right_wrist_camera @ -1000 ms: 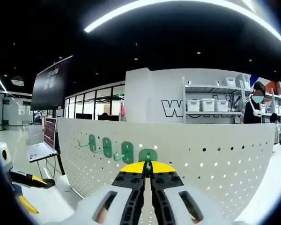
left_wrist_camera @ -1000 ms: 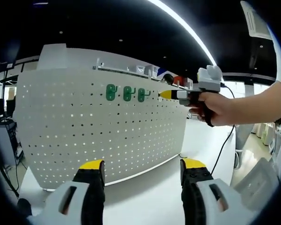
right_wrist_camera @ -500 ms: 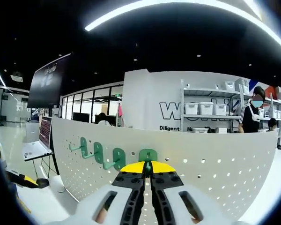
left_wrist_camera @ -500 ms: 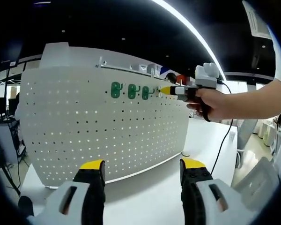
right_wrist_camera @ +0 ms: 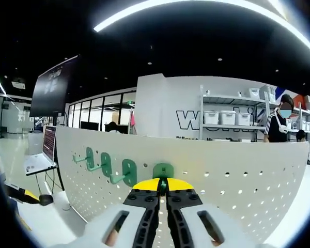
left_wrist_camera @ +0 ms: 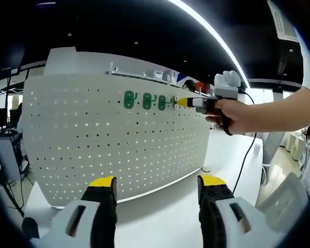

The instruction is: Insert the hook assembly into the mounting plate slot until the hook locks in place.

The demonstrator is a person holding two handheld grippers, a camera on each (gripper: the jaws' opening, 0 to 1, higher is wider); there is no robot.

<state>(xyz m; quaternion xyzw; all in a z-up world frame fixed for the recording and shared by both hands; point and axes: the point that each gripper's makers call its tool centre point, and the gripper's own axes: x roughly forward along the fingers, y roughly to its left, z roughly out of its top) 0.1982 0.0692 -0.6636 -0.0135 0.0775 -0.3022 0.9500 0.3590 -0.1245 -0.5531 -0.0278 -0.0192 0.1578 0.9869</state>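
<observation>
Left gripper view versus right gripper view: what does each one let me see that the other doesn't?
Left gripper view: the person's hand carrying the right tongs up to the board, and its own open left tongs over the white table.

Right gripper view: shelves with bins behind the board, a dark screen, and the tongs closed on a green hook.

Both: the white pegboard and three mounted green hooks.

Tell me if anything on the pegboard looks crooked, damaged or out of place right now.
Nothing stands out. The white pegboard stands upright on the table; three green hooks sit in an even row, and the right gripper holds a fourth green hook at the board, in line with them.
</observation>
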